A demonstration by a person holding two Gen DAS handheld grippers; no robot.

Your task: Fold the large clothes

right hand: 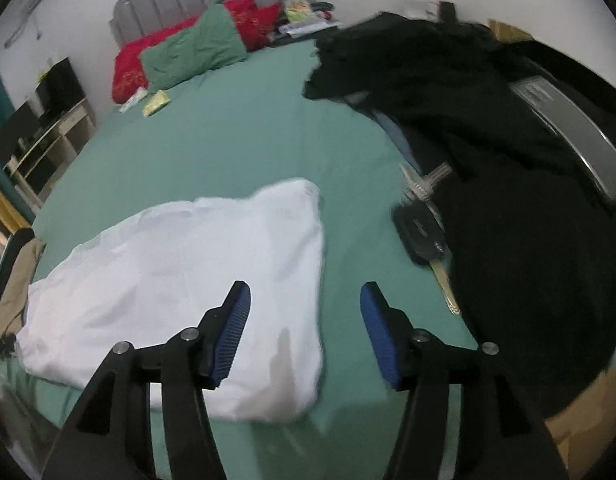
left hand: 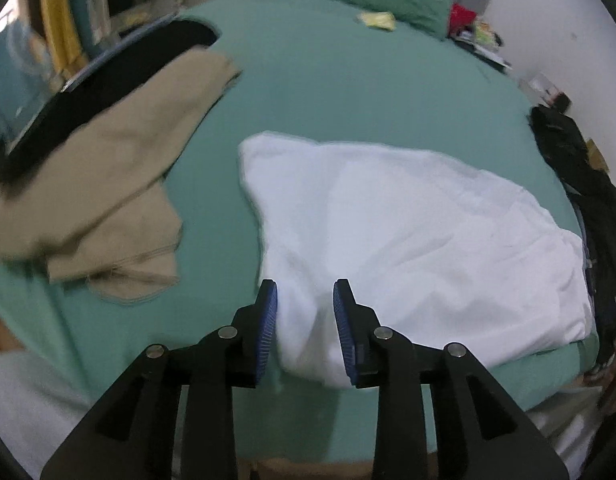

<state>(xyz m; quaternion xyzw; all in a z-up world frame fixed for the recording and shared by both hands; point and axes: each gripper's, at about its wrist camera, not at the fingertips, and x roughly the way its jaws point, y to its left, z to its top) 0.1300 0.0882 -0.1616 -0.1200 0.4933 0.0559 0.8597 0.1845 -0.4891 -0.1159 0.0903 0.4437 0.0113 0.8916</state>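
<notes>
A folded white garment [left hand: 408, 232] [right hand: 179, 264] lies on the green bed sheet [left hand: 348, 92] [right hand: 227, 140], near the bed's front edge. My left gripper [left hand: 305, 284] hovers over its near left corner with the jaws apart; white cloth shows in the gap below, and the blue pads [left hand: 269, 320] do not press on it. My right gripper [right hand: 305, 285] stands wide open above the garment's near right corner, with its left pad [right hand: 231, 332] over the cloth and its right pad over bare sheet. Neither holds anything.
A tan garment [left hand: 119, 168] and a black one [left hand: 99, 88] lie at the left of the bed. A black clothes pile [right hand: 508, 160] covers the right side, with a black key fob [right hand: 420, 236] beside it. Green [right hand: 195, 52] and red [right hand: 127, 68] pillows sit at the head.
</notes>
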